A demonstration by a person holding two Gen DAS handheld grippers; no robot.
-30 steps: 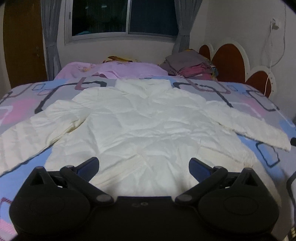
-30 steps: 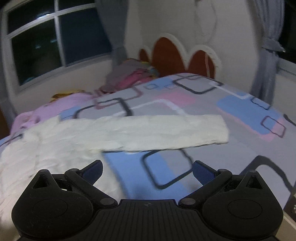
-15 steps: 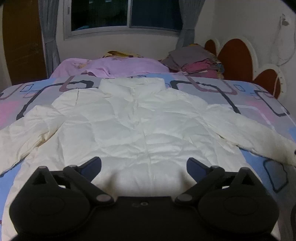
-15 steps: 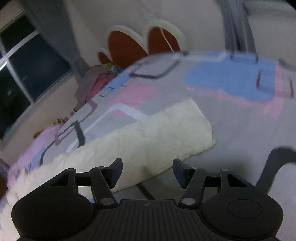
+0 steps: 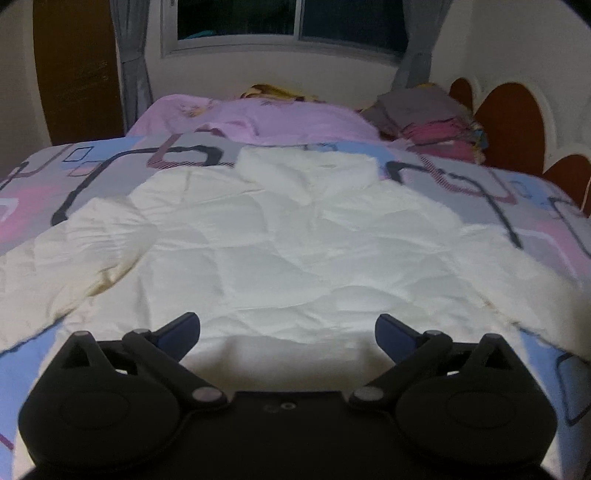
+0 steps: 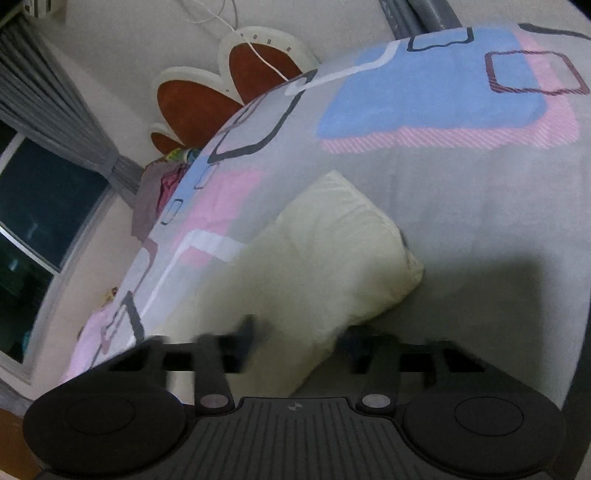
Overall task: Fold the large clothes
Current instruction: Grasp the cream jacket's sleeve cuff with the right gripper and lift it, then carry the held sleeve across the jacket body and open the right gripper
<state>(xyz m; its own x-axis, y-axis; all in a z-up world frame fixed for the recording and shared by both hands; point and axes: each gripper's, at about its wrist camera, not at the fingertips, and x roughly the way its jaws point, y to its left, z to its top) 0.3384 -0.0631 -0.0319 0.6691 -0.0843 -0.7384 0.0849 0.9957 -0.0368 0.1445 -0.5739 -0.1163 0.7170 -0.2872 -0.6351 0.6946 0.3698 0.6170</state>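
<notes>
- Bedroom setting: a bed with a patterned bedspread (image 5: 48, 192) in grey, blue and pink serves as the work surface.
- White padded jacket (image 5: 280, 258) lies spread flat on the bedspread, collar toward the far side, both sleeves extended outward.
- Right sleeve (image 6: 325, 258) of the jacket runs across the grey part of the cover; its cuff end lies flat and points away from the jacket body.
- Right gripper (image 6: 301, 343) is low over that sleeve near the cuff. Its jaws have just been closing, with the sleeve fabric between them; the fingers are motion-blurred, so whether the pads already press on the cloth cannot be told.
- Left gripper (image 5: 288, 328) sits above the jacket's lower hem with its jaws spread wide, nothing between them, pads apart from the fabric.
- Pink blanket (image 5: 258, 118) lies bunched beyond the collar, at the far edge of the bed.
- Stack of folded clothes (image 5: 428, 114), grey over pink, stands at the far right corner beside the scalloped headboard (image 5: 513, 114).
- Dark window (image 5: 295, 18) with grey curtains occupies the far wall; a brown door (image 5: 77, 70) is at the left.
</notes>
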